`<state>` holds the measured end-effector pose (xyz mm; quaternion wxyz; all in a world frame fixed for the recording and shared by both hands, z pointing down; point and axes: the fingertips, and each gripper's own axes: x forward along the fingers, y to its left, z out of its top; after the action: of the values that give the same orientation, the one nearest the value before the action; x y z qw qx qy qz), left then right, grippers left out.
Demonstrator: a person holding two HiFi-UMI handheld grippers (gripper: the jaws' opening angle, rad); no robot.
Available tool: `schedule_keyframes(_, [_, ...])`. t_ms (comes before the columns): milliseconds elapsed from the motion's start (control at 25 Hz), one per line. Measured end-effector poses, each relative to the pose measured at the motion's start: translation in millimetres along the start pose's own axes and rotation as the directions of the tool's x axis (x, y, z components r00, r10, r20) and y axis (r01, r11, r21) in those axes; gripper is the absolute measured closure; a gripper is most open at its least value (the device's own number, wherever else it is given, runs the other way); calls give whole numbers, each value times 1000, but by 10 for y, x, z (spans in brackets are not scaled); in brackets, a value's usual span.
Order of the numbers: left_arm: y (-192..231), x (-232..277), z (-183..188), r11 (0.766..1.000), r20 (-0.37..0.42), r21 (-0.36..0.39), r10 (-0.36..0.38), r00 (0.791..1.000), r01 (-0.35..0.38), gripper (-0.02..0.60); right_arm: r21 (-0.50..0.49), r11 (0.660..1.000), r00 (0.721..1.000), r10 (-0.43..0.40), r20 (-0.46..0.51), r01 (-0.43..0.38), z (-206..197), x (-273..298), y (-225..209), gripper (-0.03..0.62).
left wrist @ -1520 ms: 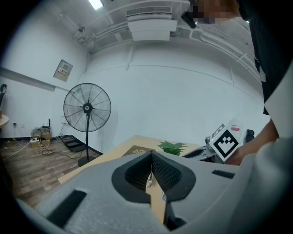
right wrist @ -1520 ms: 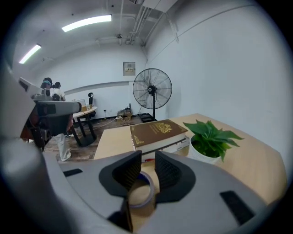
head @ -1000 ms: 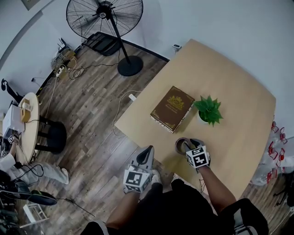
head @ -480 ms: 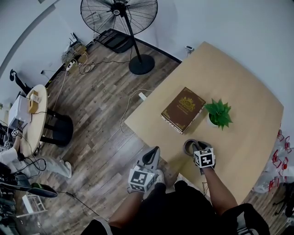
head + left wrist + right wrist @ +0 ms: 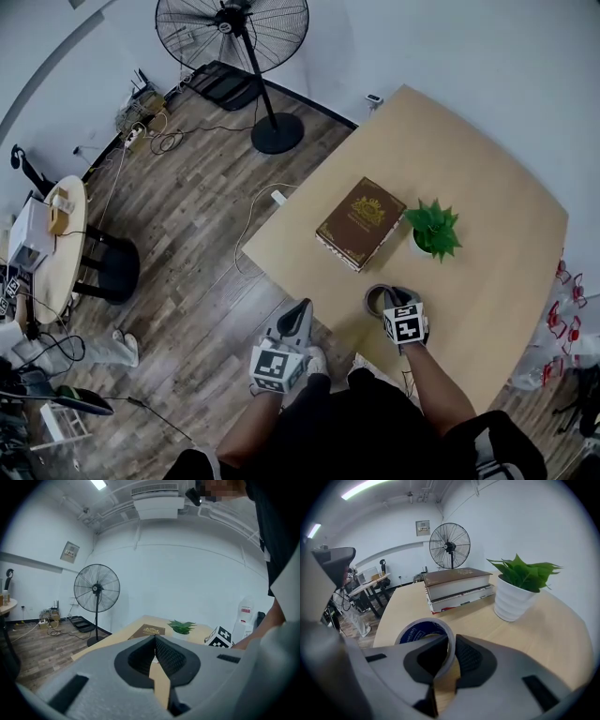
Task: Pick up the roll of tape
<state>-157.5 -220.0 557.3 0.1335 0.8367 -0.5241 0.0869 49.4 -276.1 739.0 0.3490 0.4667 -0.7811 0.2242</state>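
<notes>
The fingers (image 5: 471, 658) of the right gripper (image 5: 451, 641) are closing astride the wall of the grey roll of tape with a blue-printed core (image 5: 423, 629), one inside the ring and one outside, with a sliver of gap left. The roll lies flat by the near edge of the light wooden counter (image 5: 487, 216).

The grasp is in hand. Next, I judge, comes a firm pinch, then a straight lift.

The left gripper (image 5: 154, 641) has its fingers together, empty, off the counter's edge over the plank floor (image 5: 187, 234).

Toward the counter's middle sit a brown hardback book (image 5: 361, 223) and a green plant in a white pot (image 5: 431, 230). A black pedestal fan (image 5: 232, 28) stands beyond the far corner.

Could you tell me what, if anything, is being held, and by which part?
Nothing firmly yet. The right gripper is closing its jaws over the wall of the tape roll: one inside the ring, one outside. The left gripper is shut, empty.
</notes>
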Motion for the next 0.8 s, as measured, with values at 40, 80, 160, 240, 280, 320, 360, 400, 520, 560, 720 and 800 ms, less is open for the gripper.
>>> schedule_keyframes(40, [-2, -2, 1, 1000, 1, 0, 0, 1000, 0, 580, 2, 1000, 1000, -5, 11, 5, 13, -24, -11, 548])
schedule_keyframes(80, [-5, -5, 1, 1000, 1, 1, -1, 1000, 1, 580, 6, 1000, 1000, -8, 23, 8, 35, -51, -17, 548])
schedule_keyframes(160, [-6, -12, 5, 1000, 2, 4, -3, 1000, 3, 580, 13, 1000, 999, -12, 46, 12, 98, -112, -11, 548])
schedule_keyframes(240, [2, -21, 4, 1000, 2, 4, -1, 1000, 1, 580, 10, 1000, 997, -11, 71, 10, 183, -180, 23, 548])
schedule_keyframes(280, [5, -20, 2, 1000, 3, 3, 1, 1000, -1, 580, 5, 1000, 996, -10, 85, 10, 232, -221, 40, 548])
schedule_keyframes(320, [1, -15, 5, 1000, 5, 2, 1, 1000, -1, 580, 0, 1000, 995, -10, 100, 10, 285, -269, 52, 548])
schedule_keyframes(360, [-12, -6, 14, 1000, 8, 2, -3, 1000, 3, 580, -5, 1000, 993, -10, 116, 10, 342, -322, 60, 548])
schedule_keyframes(400, [-27, 1, 24, 1000, 10, 3, -7, 1000, 7, 580, -9, 1000, 991, -10, 133, 11, 405, -381, 65, 548])
schedule_keyframes(520, [-49, 11, 55, 1000, 15, 4, -13, 1000, 13, 580, -12, 1000, 981, -8, 191, 10, 629, -564, 86, 546])
schedule_keyframes(560, [-51, 15, 72, 1000, 17, 7, -14, 1000, 14, 580, -10, 1000, 977, -6, 213, 8, 711, -624, 92, 547])
schedule_keyframes(720, [-47, 31, 152, 1000, 36, 17, -15, 999, 15, 580, -16, 1000, 954, -3, 301, 8, 1029, -850, 113, 546])
schedule_keyframes(800, [-53, 34, 193, 1000, 44, 24, -19, 999, 18, 580, -19, 1000, 939, -3, 343, 11, 1179, -969, 125, 546])
